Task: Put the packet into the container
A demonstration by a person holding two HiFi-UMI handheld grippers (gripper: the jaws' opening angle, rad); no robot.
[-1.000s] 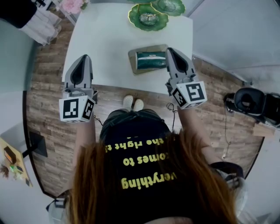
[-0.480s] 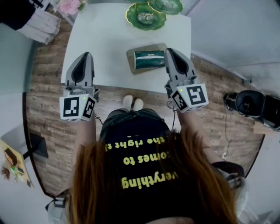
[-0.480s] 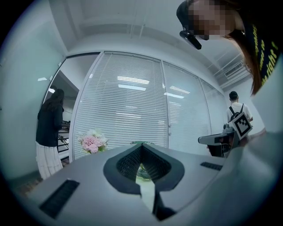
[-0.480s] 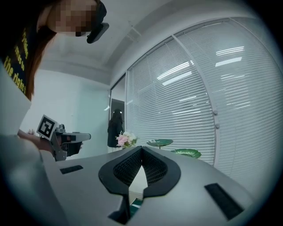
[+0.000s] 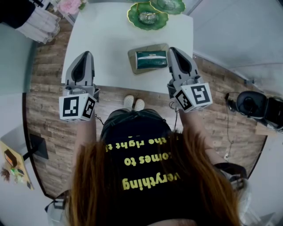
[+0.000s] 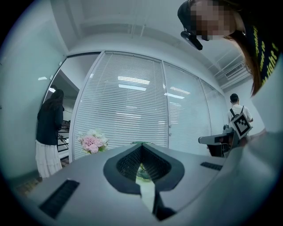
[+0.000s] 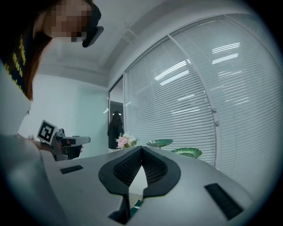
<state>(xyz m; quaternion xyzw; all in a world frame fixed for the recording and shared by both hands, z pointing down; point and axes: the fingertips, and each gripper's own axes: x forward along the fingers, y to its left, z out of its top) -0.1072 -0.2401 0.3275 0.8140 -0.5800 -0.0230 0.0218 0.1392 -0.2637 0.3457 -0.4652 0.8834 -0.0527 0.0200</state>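
Two grippers are held level over the near edge of the white desk point(image 5: 110, 39), and both have their jaws together with nothing between them. The left gripper point(image 5: 87, 54) hangs above the near left corner, its tips pressed to a closed point, well apart from everything lying on the desk. The right gripper point(image 5: 171, 49) is further along the near edge toward the right, its jaws likewise closed tip to tip. In the head view its side runs right along the right end of the container point(image 5: 132, 64), though whether it touches that rim cannot be told.

The container is a shallow tan tray lying close to the near edge, a little right of the desk's middle. The packet point(image 5: 151, 59), dark green with a pale strip of print, lies flat inside it and fills most of it.

At the far edge, toward the far right corner, stand two green leaf-shaped dishes point(image 5: 147, 16), one partly overlapping the other in the head view. A bunch of pink flowers point(image 5: 70, 5) is at the far left corner, and beyond that corner stands a person point(image 5: 37, 24) in a dark top and a white skirt. Below the near edge, the wearer's pale shoes point(image 5: 135, 104) rest on the wood-plank floor point(image 5: 48, 101). White slatted blinds point(image 6: 128, 110) cover the glass wall past the far edge.
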